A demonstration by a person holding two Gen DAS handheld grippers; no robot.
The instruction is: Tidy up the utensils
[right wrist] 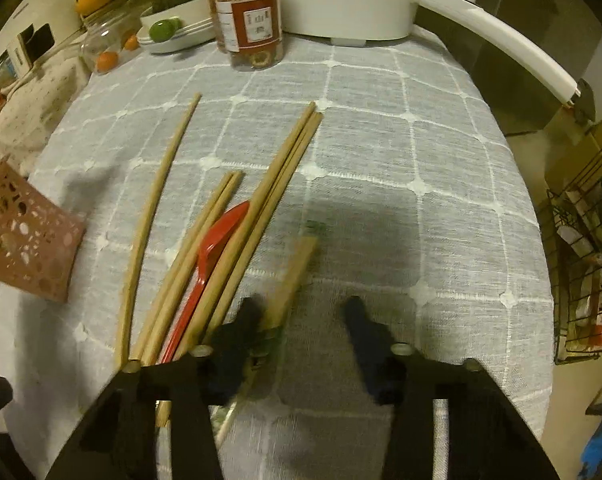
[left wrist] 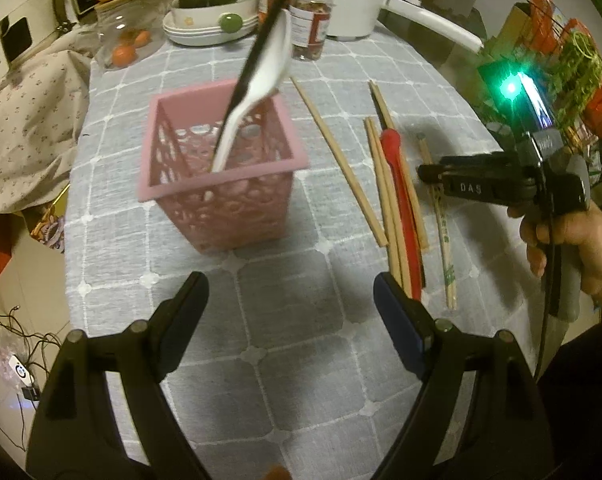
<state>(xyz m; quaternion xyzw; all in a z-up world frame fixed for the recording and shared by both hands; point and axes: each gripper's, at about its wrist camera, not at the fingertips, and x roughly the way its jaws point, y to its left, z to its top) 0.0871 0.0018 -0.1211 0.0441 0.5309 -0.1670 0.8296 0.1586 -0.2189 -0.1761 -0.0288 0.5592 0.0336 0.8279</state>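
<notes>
- Utensils lie spread on a table under a grey checked tablecloth [left wrist: 285,320], with a pink perforated basket [left wrist: 221,184] standing toward its left side.
- Inside the basket a white spoon [left wrist: 261,68] leans upright, bowl upward, beside a thin black stick [left wrist: 269,20]; both rise above the rim.
- Right of the basket, several bare wooden chopsticks [left wrist: 337,152] lie roughly parallel on the cloth, one apart from the rest and nearer the basket.
- A red spoon [right wrist: 217,240] lies among the bunched chopsticks, touching them.
- At the right end of the group lies a printed pair of chopsticks [left wrist: 445,240] with green lettering.
- The left gripper [left wrist: 291,292] hovers over bare cloth in front of the basket, fingers spread wide with nothing between them.
- The right gripper [right wrist: 301,312], held in a person's hand [left wrist: 573,240], points down at the printed pair; its left finger [right wrist: 247,316] sits right at that pair, the other finger stands clear, so the fingers are still apart and grasp nothing.
- Along the far edge stand a white pot [right wrist: 349,4] with a long handle, a labelled jar [right wrist: 249,20], a white dish and a glass jar holding oranges.
</notes>
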